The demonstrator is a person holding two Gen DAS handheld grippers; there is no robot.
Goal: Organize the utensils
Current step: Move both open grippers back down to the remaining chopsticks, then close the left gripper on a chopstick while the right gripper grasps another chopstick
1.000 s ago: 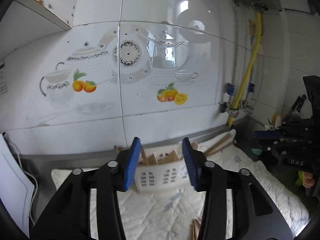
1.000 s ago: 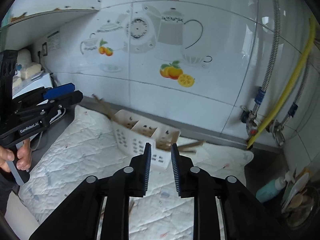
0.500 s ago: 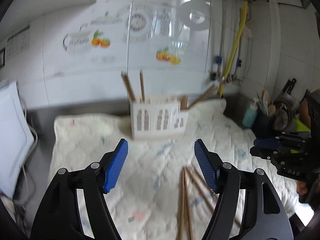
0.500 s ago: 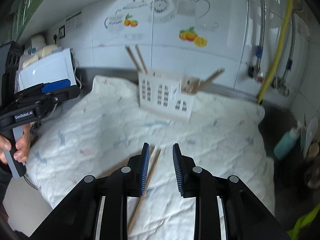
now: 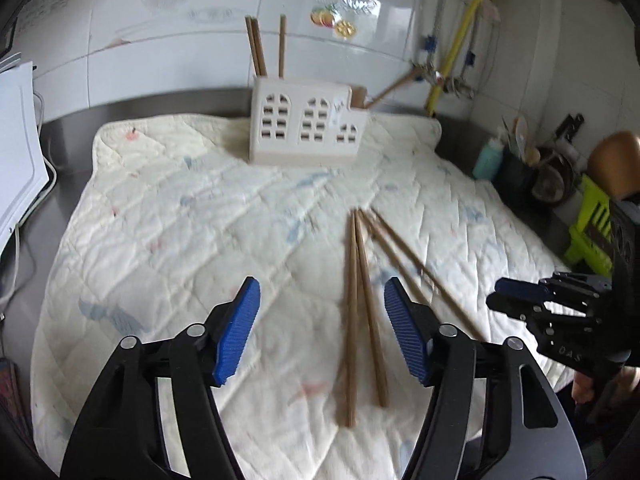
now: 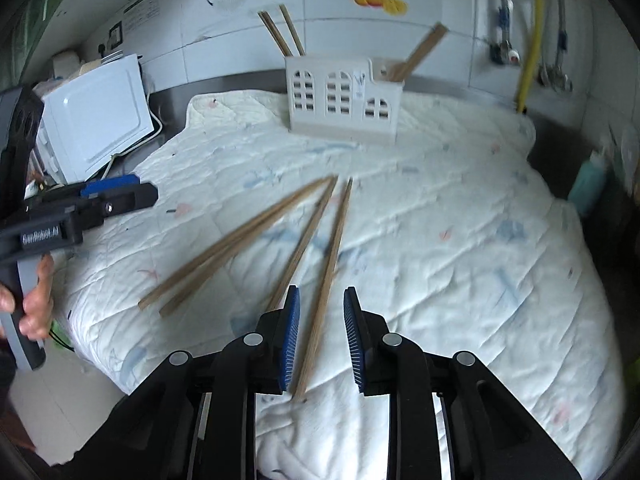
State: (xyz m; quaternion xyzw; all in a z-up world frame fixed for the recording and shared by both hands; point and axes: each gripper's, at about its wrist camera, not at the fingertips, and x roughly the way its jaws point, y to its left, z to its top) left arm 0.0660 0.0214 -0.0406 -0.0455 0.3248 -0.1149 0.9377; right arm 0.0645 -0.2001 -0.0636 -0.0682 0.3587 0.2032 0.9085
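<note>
Right gripper (image 6: pixel 320 336) narrowly parted, empty, straddling one chopstick (image 6: pixel 326 280); left gripper (image 5: pixel 320 328) just narrowed, empty; I risk nudging it sideways closing off-centre.

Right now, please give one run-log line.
left gripper: open, empty | right gripper: open, astride chopstick | holder: upright

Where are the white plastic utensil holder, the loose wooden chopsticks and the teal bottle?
White plastic utensil holder (image 6: pixel 344 98): right wrist view, front wall with windows.
Loose wooden chopsticks (image 5: pixel 352 292): left wrist view, middle of one stick on the quilt.
Teal bottle (image 5: pixel 489 160): left wrist view, its body.
</note>
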